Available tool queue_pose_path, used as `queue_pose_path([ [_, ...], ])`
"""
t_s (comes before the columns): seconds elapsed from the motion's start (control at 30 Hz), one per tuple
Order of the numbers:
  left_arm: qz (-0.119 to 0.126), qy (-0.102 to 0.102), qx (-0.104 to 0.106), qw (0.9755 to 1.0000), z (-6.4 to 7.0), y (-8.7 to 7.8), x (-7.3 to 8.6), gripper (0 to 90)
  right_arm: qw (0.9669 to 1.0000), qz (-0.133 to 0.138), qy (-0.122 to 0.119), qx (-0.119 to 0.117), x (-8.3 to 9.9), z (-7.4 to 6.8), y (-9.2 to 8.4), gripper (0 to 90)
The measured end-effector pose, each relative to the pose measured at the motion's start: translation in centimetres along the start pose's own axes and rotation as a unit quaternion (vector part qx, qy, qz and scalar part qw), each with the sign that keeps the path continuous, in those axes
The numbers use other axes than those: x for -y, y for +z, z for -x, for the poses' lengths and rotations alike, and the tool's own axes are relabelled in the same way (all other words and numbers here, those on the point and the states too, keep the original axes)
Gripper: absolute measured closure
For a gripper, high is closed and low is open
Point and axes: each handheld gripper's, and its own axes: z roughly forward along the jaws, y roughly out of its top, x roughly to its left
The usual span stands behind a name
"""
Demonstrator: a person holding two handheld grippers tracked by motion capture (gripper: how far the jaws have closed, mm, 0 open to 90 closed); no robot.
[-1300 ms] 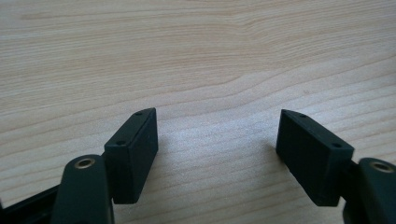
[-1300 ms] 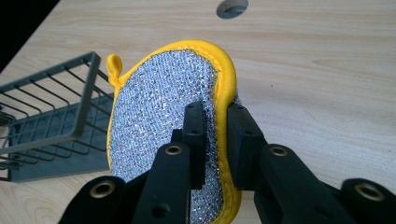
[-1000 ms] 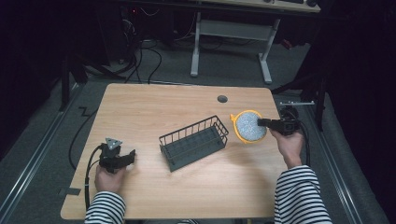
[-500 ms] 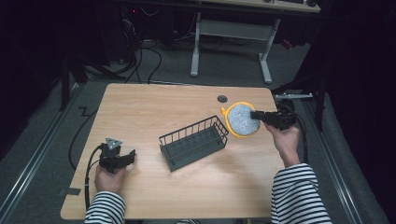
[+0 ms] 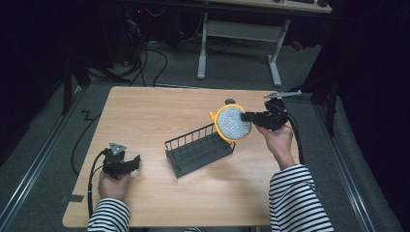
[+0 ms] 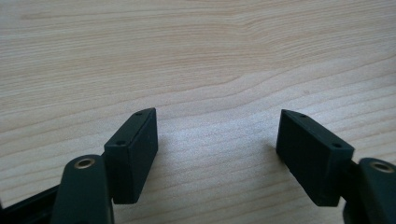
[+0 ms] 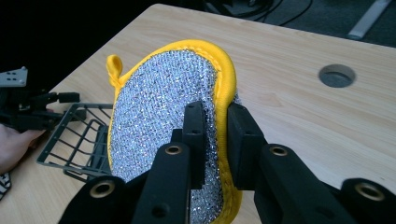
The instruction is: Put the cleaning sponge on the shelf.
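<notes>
Pale wood grain covers the bench [image 5: 159, 116], which stands on a grey floor with dark cables trailing behind it. Lifted clear of that wood is a round scouring pad [image 5: 233, 123], silver and glittery on its face with a yellow rim and a small yellow loop at its edge. It hangs tilted on edge, just above the far right corner of a dark wire basket [image 5: 199, 150], its lower rim overlapping the basket's end in the high view. The right gripper [image 5: 249, 117] has the pad's yellow rim pinched between its jaws, which are closed tight on it; in the right gripper view [image 7: 215, 135] the two black pads press on either side of the edge. The basket lies at a slant near the middle of the bench. Beyond the pad, away from the basket, a round cable hole [image 7: 336, 75] is cut into the wood. Well to the near left of the basket, the left gripper [image 5: 133, 163] rests on the bench in the person's hand, its jaws [image 6: 217, 149] wide apart with only bare wood between them. Both forearms wear striped sleeves [image 5: 297, 198].
</notes>
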Motion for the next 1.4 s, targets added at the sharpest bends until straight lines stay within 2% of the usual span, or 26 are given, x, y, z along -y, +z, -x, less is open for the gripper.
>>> queue_pose_path([
  [0.1,0.0,0.0,0.0,1.0,0.0,0.0,0.0,29.9,0.9999,-0.008,-0.014,-0.005,-0.3,-0.7,1.1,79.3],
  [0.13,0.0,0.0,0.0,1.0,0.0,0.0,0.0,29.9,0.9998,-0.012,-0.016,-0.01,-0.5,-1.1,1.9,79.3],
  [0.27,0.0,0.0,0.0,1.0,0.0,0.0,0.0,29.9,0.9996,-0.015,-0.018,-0.016,-0.7,-1.6,3.0,79.2],
  [0.43,0.0,0.0,0.001,1.0,0.0,0.0,0.0,29.9,0.9994,-0.022,-0.023,-0.016,-0.8,-2.0,4.4,79.1],
  [0.5,0.0,0.0,0.001,1.0,0.0,0.0,0.0,29.9,0.9989,-0.031,-0.033,-0.013,-0.7,-2.3,5.3,79.0],
  [1.17,0.0,0.0,0.001,1.0,0.0,0.0,0.0,29.8,0.9976,-0.043,-0.052,-0.016,0.3,-2.9,7.8,77.6],
  [1.4,0.0,0.0,0.0,1.0,0.0,0.0,0.0,29.8,0.9975,-0.046,-0.051,-0.019,1.0,-2.6,8.2,76.9],
])
